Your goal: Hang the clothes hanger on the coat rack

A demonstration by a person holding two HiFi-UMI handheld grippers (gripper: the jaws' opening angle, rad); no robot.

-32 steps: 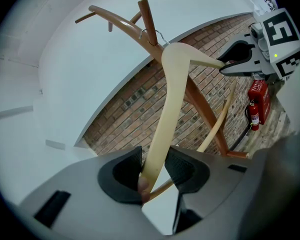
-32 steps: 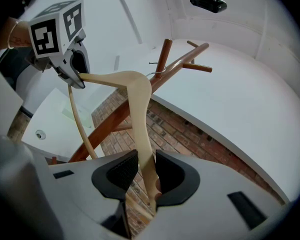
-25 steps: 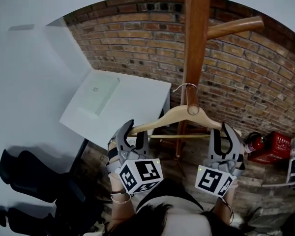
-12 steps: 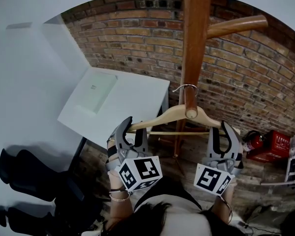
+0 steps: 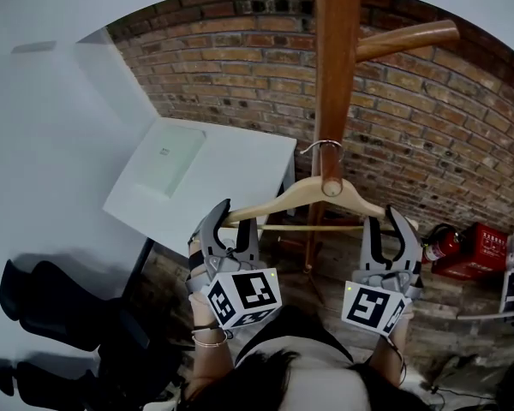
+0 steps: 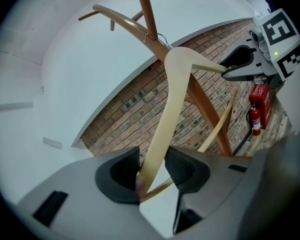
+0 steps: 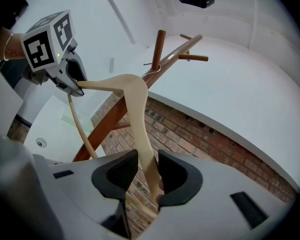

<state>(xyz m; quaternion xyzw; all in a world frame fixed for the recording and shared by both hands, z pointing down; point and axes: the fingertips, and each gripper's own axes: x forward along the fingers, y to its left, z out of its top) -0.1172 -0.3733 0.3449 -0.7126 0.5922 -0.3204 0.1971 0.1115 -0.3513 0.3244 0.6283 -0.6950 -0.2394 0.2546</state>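
Observation:
A pale wooden clothes hanger [image 5: 304, 197] hangs level in front of the brown coat rack [image 5: 335, 75]. Its metal hook [image 5: 323, 146] loops over a peg that points toward me [image 5: 331, 186]. My left gripper [image 5: 236, 217] is shut on the hanger's left arm end; in the left gripper view the arm [image 6: 162, 129] runs up from between the pads. My right gripper [image 5: 383, 221] is shut on the right arm end, and the arm [image 7: 140, 119] rises from its pads in the right gripper view. Each gripper view shows the other gripper at the far end of the hanger.
A white table [image 5: 240, 197] with a pale green pad [image 5: 167, 163] stands to the left, against the brick wall [image 5: 240, 67]. A red fire extinguisher [image 5: 441, 248] and a red box [image 5: 488, 259] lie low at the right. Black chairs [image 5: 51, 315] sit at the lower left.
Both grippers and the hanger have shifted slightly up and toward the rack. The hook stays over the peg, and both grips are unchanged.

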